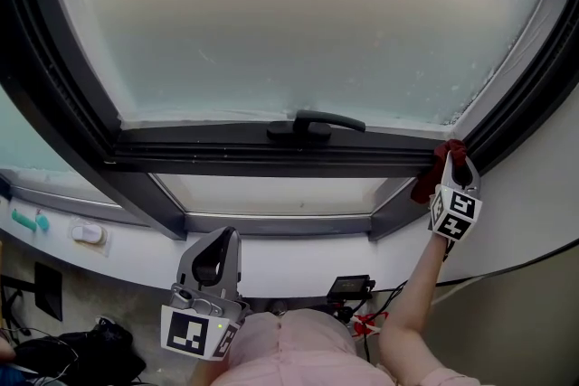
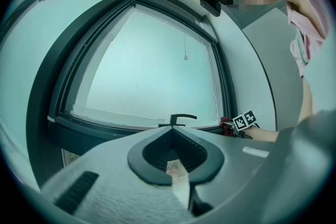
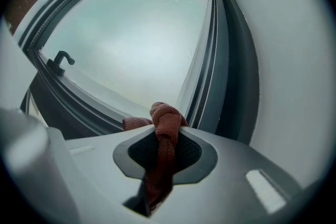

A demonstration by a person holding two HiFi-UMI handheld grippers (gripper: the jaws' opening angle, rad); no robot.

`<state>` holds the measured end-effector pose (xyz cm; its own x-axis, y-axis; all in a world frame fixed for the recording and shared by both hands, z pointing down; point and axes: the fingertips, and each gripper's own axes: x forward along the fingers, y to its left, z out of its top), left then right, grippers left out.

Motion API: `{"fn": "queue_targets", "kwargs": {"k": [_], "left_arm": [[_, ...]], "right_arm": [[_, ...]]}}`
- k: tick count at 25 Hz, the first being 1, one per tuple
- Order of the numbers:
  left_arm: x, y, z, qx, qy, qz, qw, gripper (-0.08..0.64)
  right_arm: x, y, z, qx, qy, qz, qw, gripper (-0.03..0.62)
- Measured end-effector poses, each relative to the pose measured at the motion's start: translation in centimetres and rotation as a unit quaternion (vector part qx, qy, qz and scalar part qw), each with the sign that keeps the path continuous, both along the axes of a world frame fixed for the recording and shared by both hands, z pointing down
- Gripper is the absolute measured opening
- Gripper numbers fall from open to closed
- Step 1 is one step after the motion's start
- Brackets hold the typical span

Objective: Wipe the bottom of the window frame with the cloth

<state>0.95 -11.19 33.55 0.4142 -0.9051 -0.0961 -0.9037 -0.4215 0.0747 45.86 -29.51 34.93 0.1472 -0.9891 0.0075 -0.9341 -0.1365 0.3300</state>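
Now we start with the big window [image 1: 271,23]. Its dark bottom frame [image 1: 226,156] runs long from left to right, with a handle [image 1: 317,122] near the middle. Our right gripper [image 1: 455,181] is up at the right end of that bar, in the corner. Its jaws are squeezed tight on the red cloth [image 3: 167,118]. The knotted bunch of cloth pokes out past the tips and seems to touch the frame there. So nearly all of the bar lies to the left of the cloth, and we think the wipe must go that way, along the bar. The right hand is the near one. Our left gripper [image 1: 217,249] hangs low, well below the frame and far from the cloth. Its jaws are pressed together. A pale sliver [image 2: 176,168] shows at the seam, and we cannot tell what it is.
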Motion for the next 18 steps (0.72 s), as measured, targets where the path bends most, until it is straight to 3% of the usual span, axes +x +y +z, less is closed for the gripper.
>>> {"fn": "queue_targets", "kwargs": {"k": [7, 14, 16, 18], "left_arm": [[-0.5, 0.0, 0.0, 0.000, 0.002, 0.002, 1.0000, -0.002], [-1.1, 0.3, 0.0, -0.001, 0.003, 0.004, 1.0000, -0.002], [-1.2, 0.4, 0.0, -0.002, 0.003, 0.005, 1.0000, -0.002], [-1.4, 0.5, 0.1, -0.004, 0.003, 0.005, 1.0000, -0.002]], "right_arm": [[0.5, -0.2, 0.0, -0.009, 0.011, 0.021, 1.000, 0.066], [0.2, -0.3, -0.2, -0.056, 0.048, 0.053, 0.996, 0.066], [-0.6, 0.1, -0.9, -0.043, 0.028, 0.040, 0.998, 0.066], [-2.3, 1.2, -2.2, -0.001, -0.024, 0.007, 1.000, 0.067]]}}
